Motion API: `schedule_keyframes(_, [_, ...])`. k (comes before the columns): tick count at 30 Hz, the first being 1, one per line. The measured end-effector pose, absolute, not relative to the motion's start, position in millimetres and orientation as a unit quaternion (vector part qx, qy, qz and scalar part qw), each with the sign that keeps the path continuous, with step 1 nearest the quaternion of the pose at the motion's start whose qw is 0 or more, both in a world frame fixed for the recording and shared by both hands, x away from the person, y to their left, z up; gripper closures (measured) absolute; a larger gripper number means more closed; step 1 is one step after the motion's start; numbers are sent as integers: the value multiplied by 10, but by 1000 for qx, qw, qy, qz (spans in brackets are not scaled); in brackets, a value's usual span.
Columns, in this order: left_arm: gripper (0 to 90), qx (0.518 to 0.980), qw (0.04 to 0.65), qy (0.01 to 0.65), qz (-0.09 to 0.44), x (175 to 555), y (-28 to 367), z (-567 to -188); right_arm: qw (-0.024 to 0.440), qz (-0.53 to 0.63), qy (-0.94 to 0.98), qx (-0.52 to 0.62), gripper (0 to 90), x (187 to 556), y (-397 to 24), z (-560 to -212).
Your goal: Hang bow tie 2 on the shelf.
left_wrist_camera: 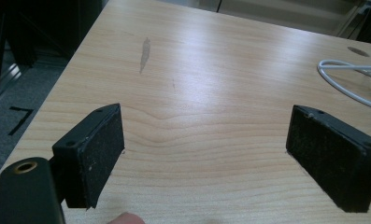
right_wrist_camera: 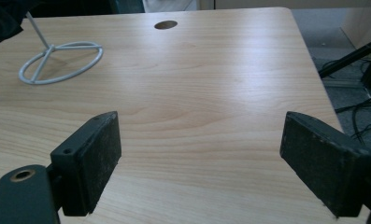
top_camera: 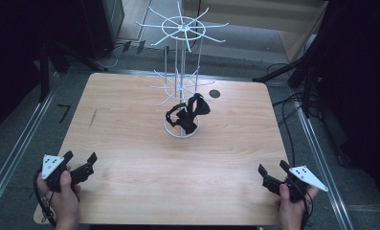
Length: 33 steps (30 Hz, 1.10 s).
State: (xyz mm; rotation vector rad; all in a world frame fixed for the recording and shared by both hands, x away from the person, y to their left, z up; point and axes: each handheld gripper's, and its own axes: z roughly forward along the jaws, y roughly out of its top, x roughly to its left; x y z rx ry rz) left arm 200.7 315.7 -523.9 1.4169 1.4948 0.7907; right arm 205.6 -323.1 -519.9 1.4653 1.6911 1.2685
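Two grippers rest at the near corners of the desk [top_camera: 130, 158]: our left gripper [top_camera: 80, 160] at the near left and our right gripper [top_camera: 273, 168] at the near right, each with its jaws spread wide and nothing between them, as both gripper views confirm. The thing we seem to be working toward is the black strap [top_camera: 188, 114], a tangle of dark webbing that hangs low on the white wire rack [top_camera: 180, 72] standing in the middle of the far half of the desk, with its bottom draped over the rack's ring base [right_wrist_camera: 61, 60]. Both grippers are well apart from it, so we judge the reach has not yet begun. From here the main risk is the rack itself: it is tall, thin and light-looking, and a sideways pull on the strap while it is caught on a hook could tip or drag the whole stand. Its many spreading arms could also snag a jaw or a trailing cable as we come in from below. We cannot tell just how the strap is looped around the post, so a one-sided tug might tighten it rather than free it. Steadying the rack with one gripper would likely help.
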Motion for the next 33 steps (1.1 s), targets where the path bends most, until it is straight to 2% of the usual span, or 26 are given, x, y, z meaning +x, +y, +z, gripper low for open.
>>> schedule_keyframes(21, [123,578,450,600,322,2007,3147,-5238,290,457,618,571,129,1830,-3755,-5310])
schedule_keyframes(33, [111,579,453,596,324,1999,3144,-5238,276,472,605,578,131,1788,-3844,-5443])
